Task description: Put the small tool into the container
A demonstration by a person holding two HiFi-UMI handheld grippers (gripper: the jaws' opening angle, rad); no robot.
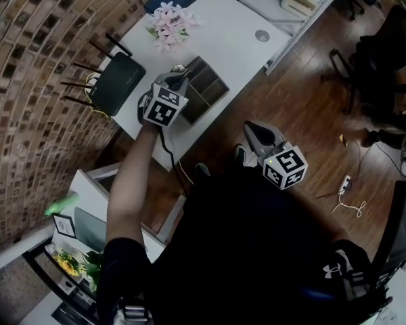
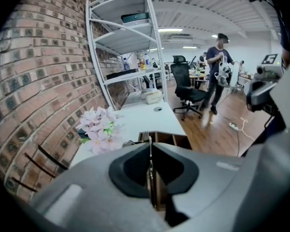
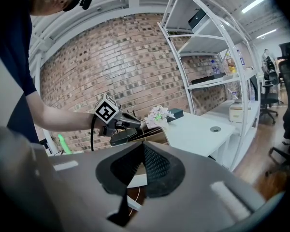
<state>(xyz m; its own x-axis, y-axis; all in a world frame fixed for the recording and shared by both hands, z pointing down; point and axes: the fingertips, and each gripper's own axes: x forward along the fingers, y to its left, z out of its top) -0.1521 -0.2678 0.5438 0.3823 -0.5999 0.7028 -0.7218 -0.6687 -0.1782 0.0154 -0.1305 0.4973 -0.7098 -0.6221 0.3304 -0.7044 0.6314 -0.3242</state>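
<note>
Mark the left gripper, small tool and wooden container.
left gripper (image 2: 150,146): left gripper view, where its jaw tips meet.
small tool (image 2: 151,178): left gripper view, thin shaft pinched between the jaws.
wooden container (image 1: 207,83): head view, an inner divider.

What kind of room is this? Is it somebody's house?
Probably an office or workshop, not a house: a white desk, swivel office chairs, and tall metal shelving along a brick wall.
</note>
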